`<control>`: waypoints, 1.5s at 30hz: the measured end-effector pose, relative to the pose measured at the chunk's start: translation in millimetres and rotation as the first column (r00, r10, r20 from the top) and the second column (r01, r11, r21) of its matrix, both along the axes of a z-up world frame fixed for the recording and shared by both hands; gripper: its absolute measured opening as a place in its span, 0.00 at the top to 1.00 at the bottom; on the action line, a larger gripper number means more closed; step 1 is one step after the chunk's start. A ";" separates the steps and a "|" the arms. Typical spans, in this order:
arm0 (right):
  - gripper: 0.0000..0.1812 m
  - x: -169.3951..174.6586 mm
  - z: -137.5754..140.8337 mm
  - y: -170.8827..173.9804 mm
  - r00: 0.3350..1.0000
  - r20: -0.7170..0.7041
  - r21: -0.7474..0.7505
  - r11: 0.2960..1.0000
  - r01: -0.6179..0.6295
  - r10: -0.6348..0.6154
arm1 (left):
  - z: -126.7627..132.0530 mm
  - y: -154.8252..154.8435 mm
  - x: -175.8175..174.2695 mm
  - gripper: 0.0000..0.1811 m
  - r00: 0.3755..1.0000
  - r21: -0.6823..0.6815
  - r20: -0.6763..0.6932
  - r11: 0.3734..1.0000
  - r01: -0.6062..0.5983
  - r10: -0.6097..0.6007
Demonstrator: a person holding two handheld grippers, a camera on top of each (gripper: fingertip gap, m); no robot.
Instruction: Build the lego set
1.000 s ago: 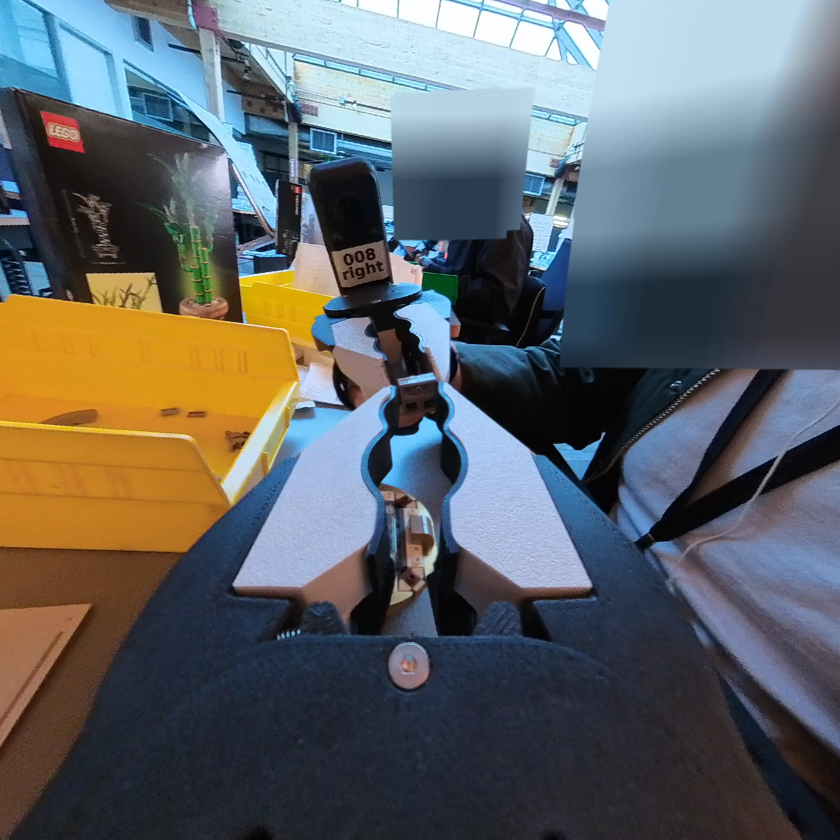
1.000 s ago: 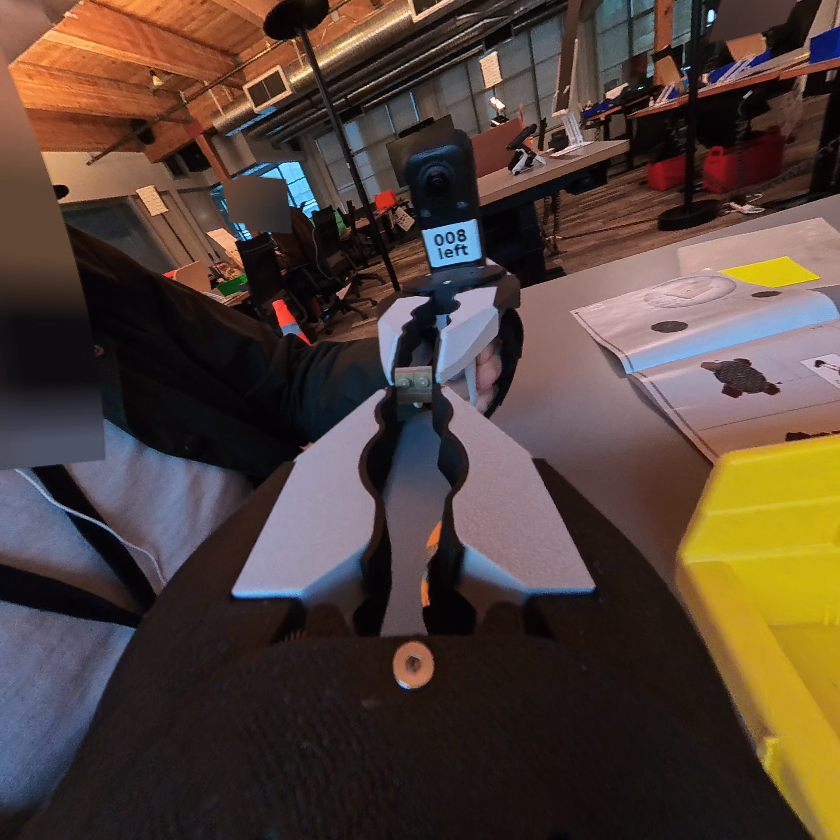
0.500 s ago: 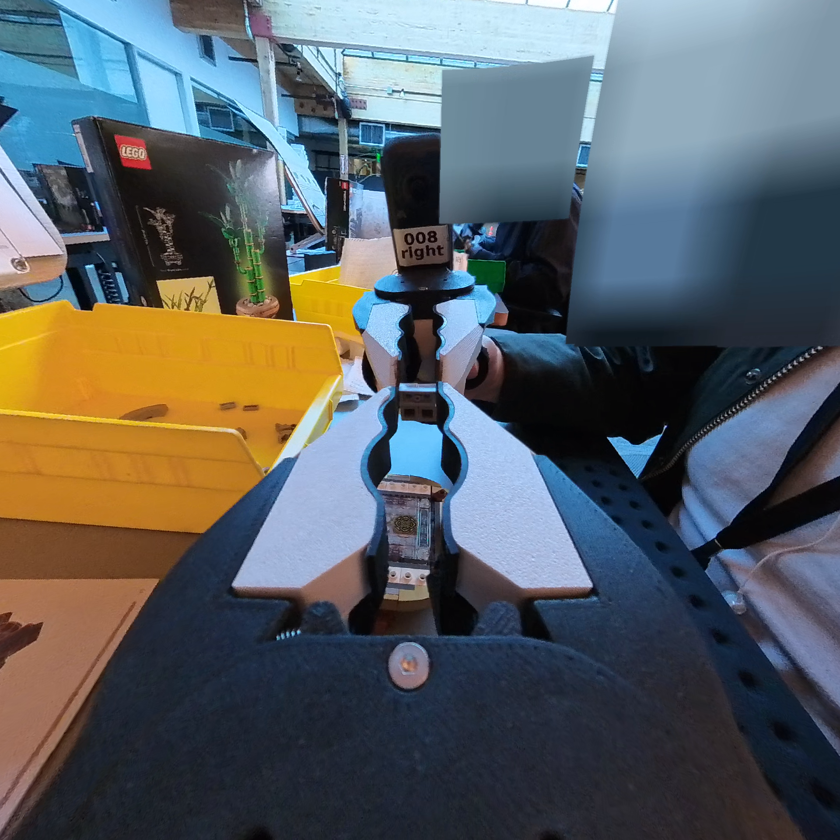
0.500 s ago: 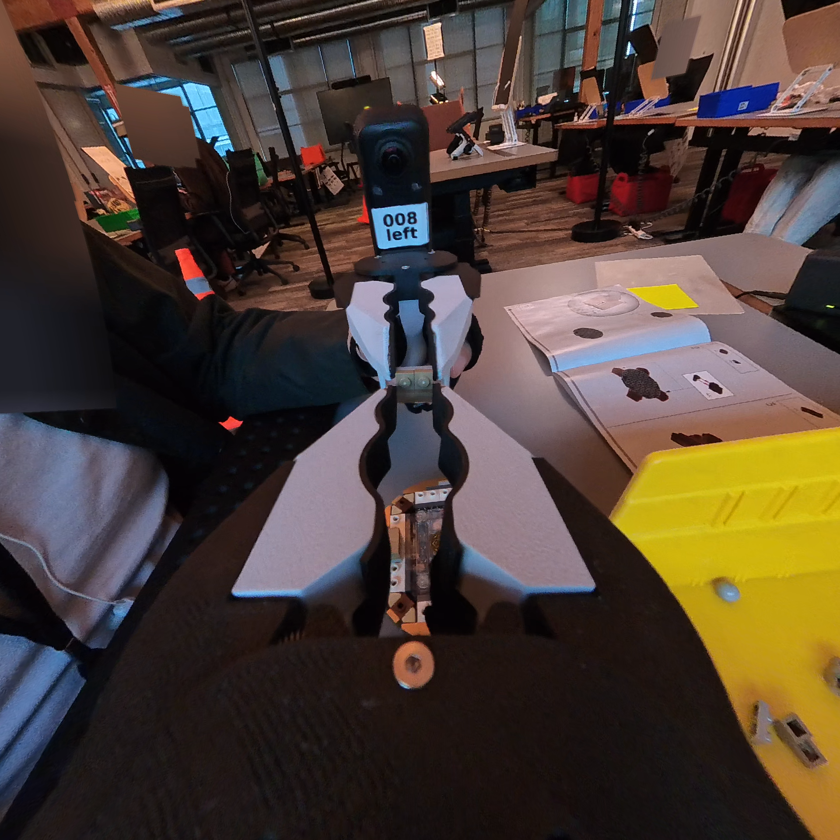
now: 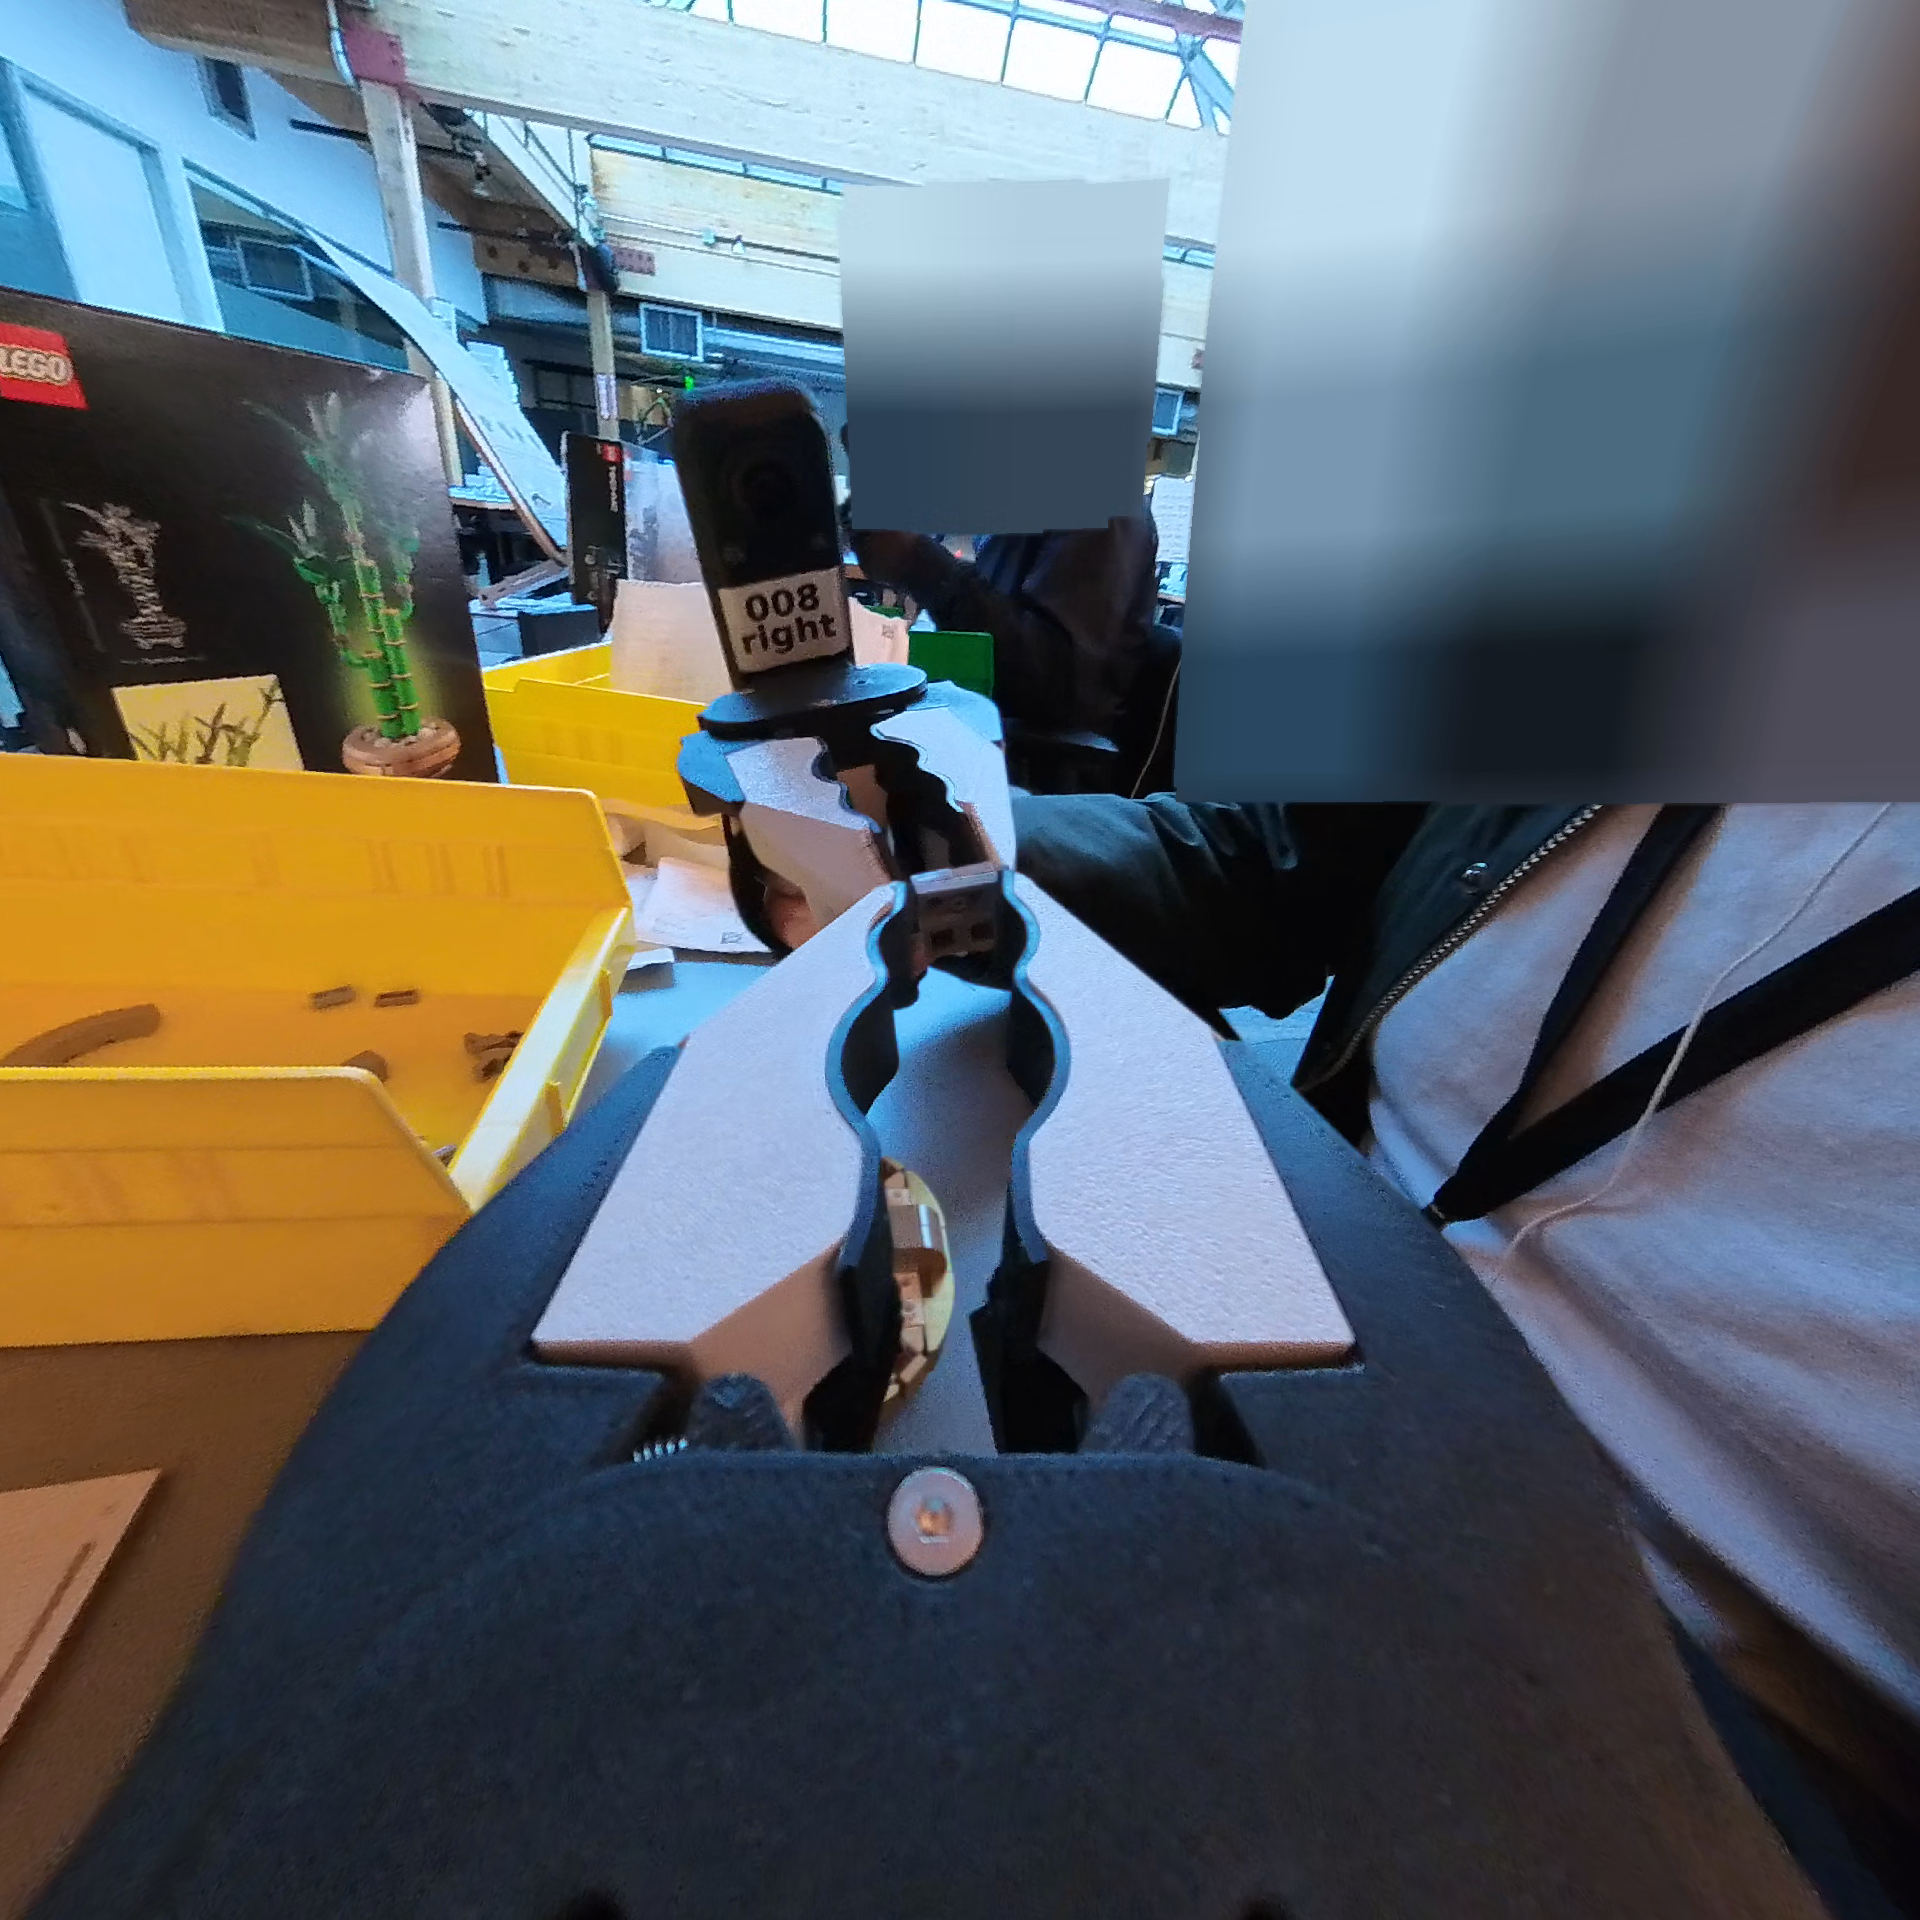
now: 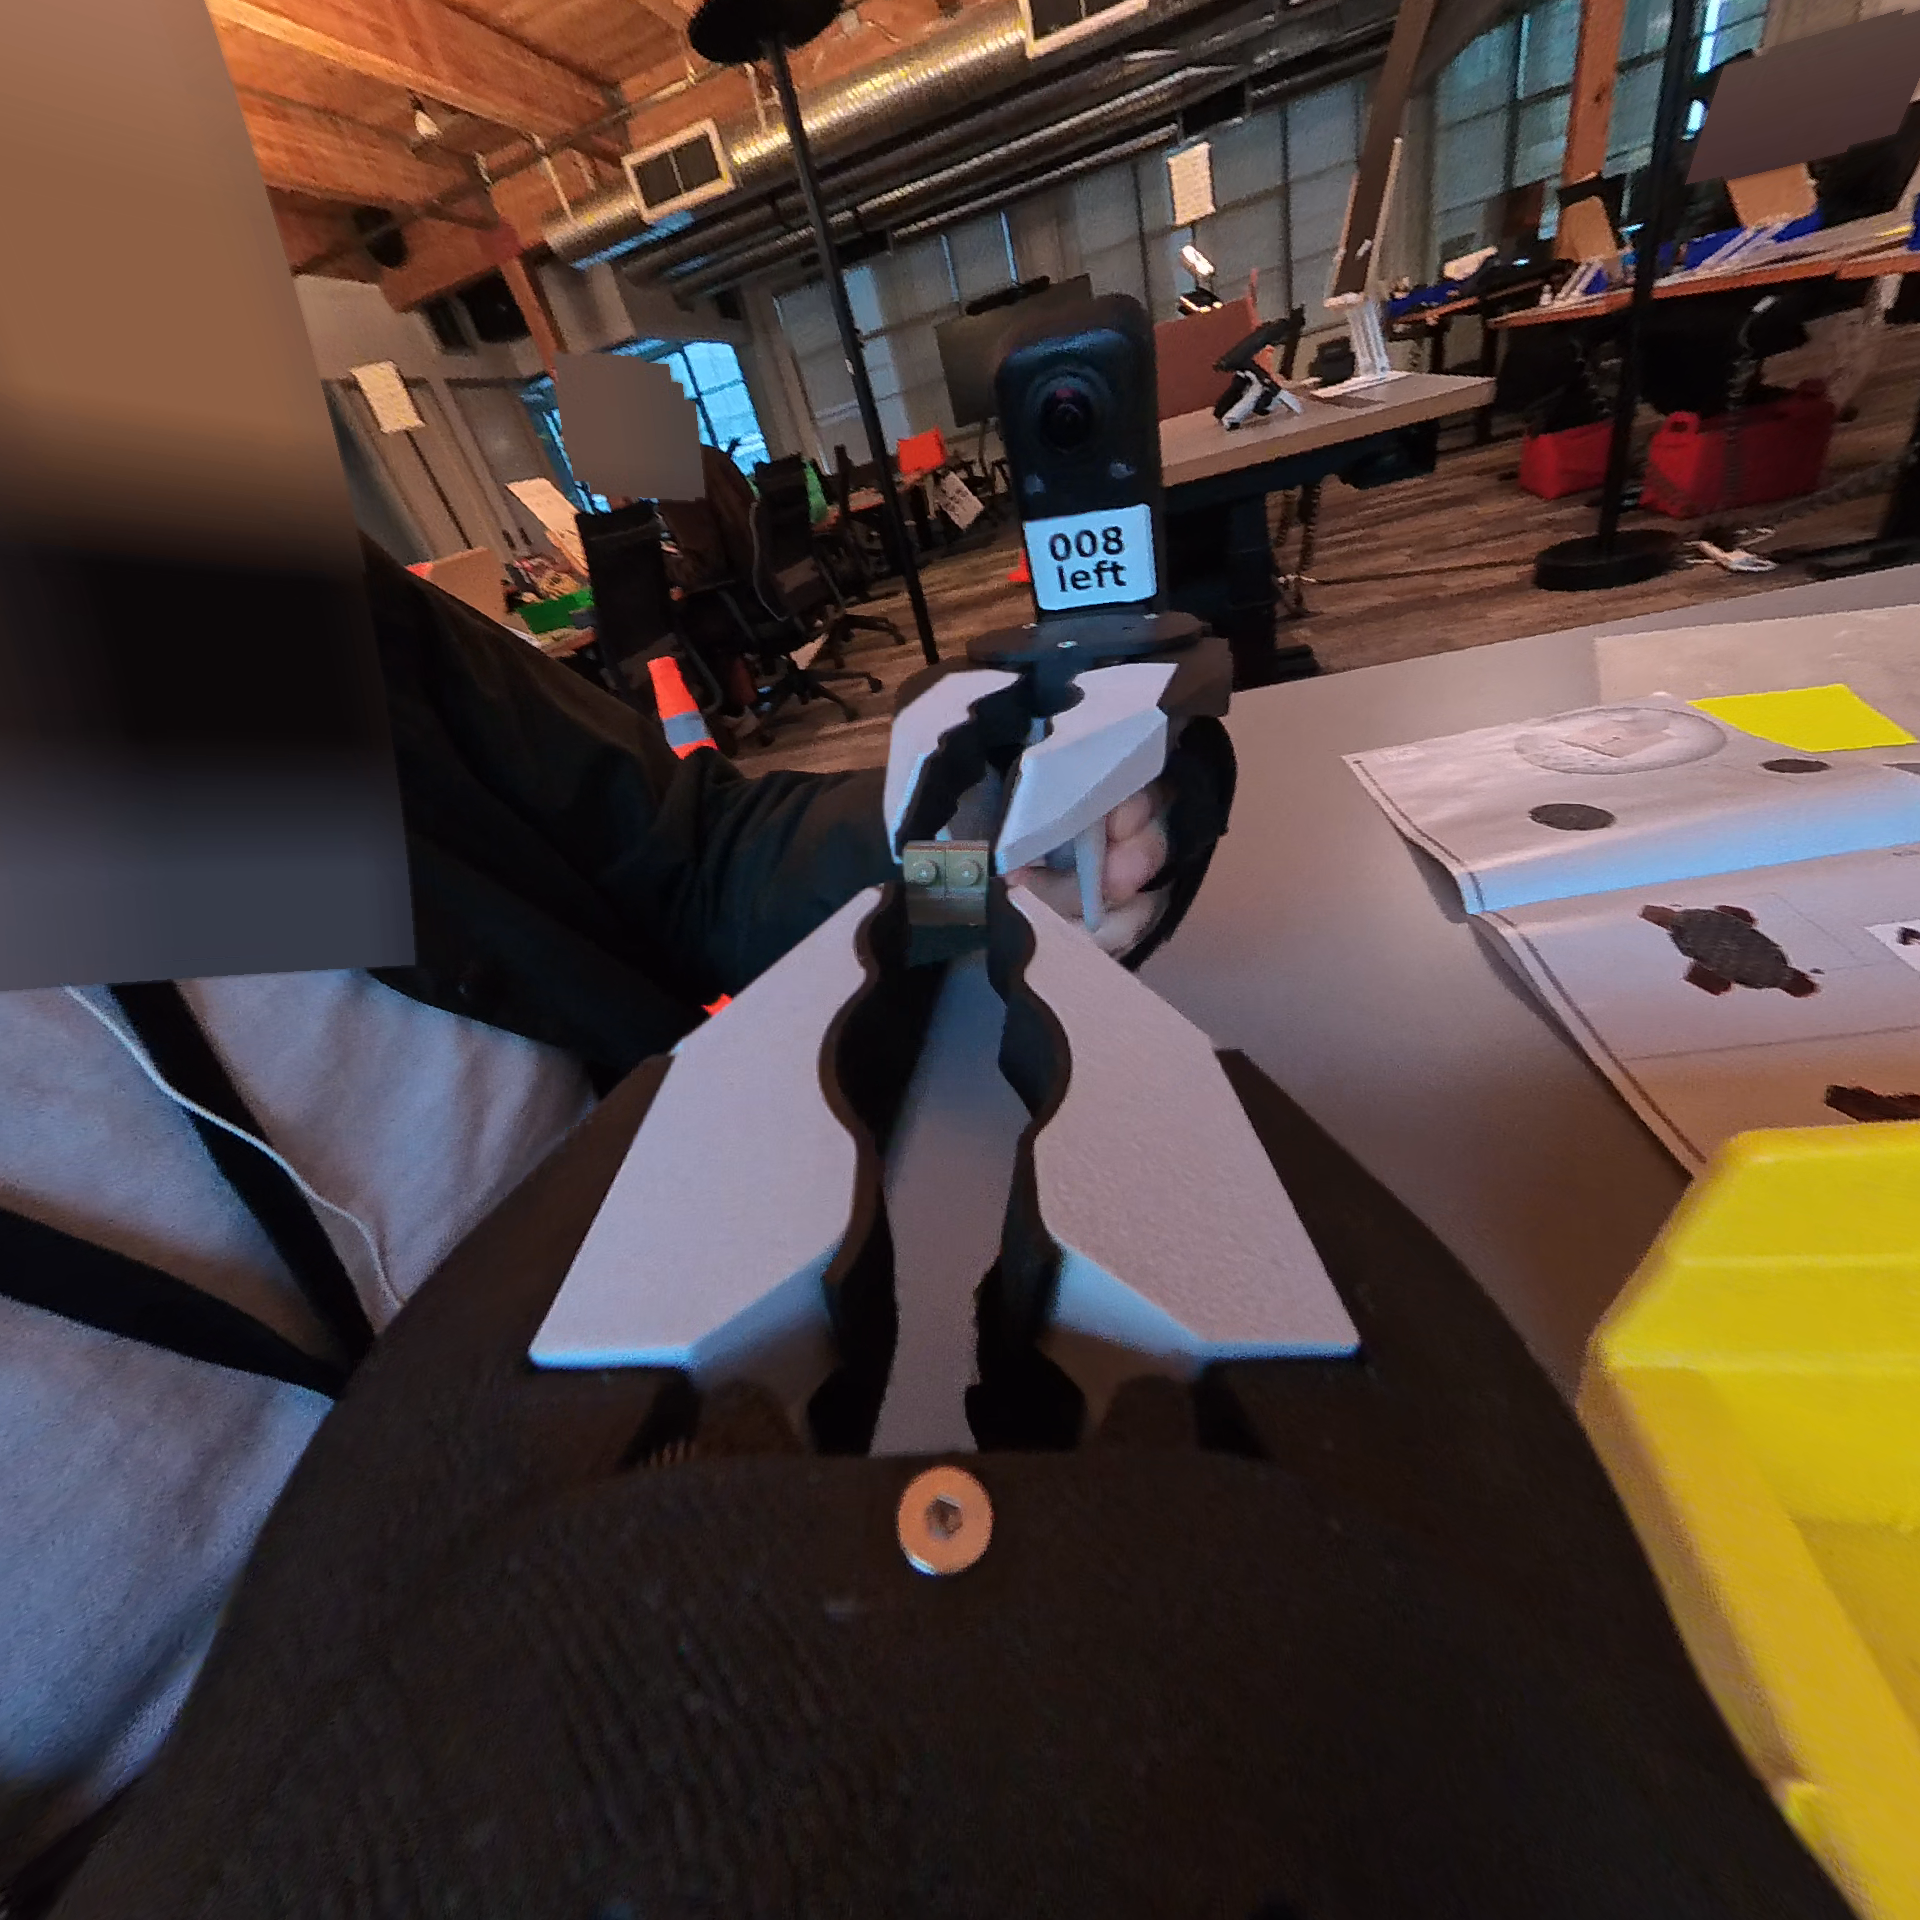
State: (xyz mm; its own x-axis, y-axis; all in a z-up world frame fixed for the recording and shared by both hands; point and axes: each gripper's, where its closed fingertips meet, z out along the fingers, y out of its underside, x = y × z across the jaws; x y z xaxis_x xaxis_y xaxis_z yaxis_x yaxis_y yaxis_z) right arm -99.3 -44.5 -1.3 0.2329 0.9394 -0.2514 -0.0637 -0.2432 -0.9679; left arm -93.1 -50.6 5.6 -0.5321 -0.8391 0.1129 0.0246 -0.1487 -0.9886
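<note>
1. A small brown lego piece is sitting between the tips of both grippers, which are meeting nose to nose above the grey table.
2. The left gripper is clamping on the piece, its fingers drawn in against the piece's sides.
3. The right gripper is also pinching it at the tips; in the right wrist view the piece is showing two tan studs on its upper edge.
4. A round tan partial build is lying on the table below the left gripper, showing through the gap between its fingers.
5. A yellow bin is standing to one side, holding a few loose dark pieces.
6. The black set box is standing upright behind the bin.
7. An open instruction booklet is lying flat on the table beyond the bin.
</note>
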 end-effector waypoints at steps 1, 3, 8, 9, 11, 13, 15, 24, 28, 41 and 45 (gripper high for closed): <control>0.93 -0.7 1.3 -1.3 1.000 -0.014 -0.005 1.000 -0.012 0.012 | 1.3 -1.4 -1.1 0.93 1.000 -0.010 0.005 1.000 0.015 -0.015; 0.93 -2.5 7.2 -7.0 0.996 -0.064 -0.028 0.998 -0.062 0.060 | 4.2 1.6 -3.1 1.00 1.000 -0.040 0.021 0.999 0.019 -0.018; 0.93 9.5 0.1 11.9 0.997 -0.010 0.016 0.997 0.078 -0.078 | 7.5 18.4 2.5 0.91 0.991 -0.050 0.059 0.992 -0.117 0.120; 0.93 11.9 -0.1 14.4 0.995 -0.005 0.025 0.995 0.097 -0.097 | 5.8 21.9 4.7 0.85 0.988 -0.047 0.048 0.989 -0.144 0.146; 0.93 14.1 -3.8 17.7 0.992 0.029 0.049 0.991 0.125 -0.126 | 0.8 24.3 7.6 0.84 0.986 -0.025 0.025 0.986 -0.163 0.164; 0.93 13.6 -5.5 19.3 0.989 0.044 0.068 0.988 0.141 -0.144 | -4.3 22.9 9.7 0.88 0.986 0.000 0.009 0.986 -0.166 0.166; 0.93 12.3 -7.8 19.9 0.987 0.060 0.076 0.986 0.146 -0.150 | -8.1 21.1 11.8 0.92 0.985 0.028 -0.003 0.985 -0.170 0.170; 0.93 12.2 -11.8 20.3 0.981 0.102 0.109 0.982 0.151 -0.162 | -15.4 18.9 15.1 0.92 0.982 0.094 -0.020 0.978 -0.184 0.187; 0.93 12.1 -12.4 19.3 0.980 0.111 0.118 0.982 0.149 -0.162 | -15.3 17.9 15.1 0.92 0.983 0.086 -0.022 0.980 -0.177 0.180; 0.93 2.3 3.4 -4.2 1.000 -0.015 0.030 0.999 -0.022 0.023 | 0.0 -6.2 0.5 0.93 1.000 0.020 0.000 1.000 0.014 -0.014; 0.93 3.2 2.8 -3.4 0.999 -0.028 0.010 0.999 -0.031 0.031 | -1.8 -3.4 1.7 0.93 1.000 0.023 -0.001 1.000 0.000 0.000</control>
State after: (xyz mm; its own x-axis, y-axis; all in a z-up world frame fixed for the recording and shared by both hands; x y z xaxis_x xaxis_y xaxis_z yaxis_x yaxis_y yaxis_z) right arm -96.1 -47.9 1.5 0.1966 0.9484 -0.2488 -0.0835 -0.2367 -0.9680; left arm -91.4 -54.0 3.8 -0.5320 -0.8415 0.0945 0.0232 -0.1260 -0.9918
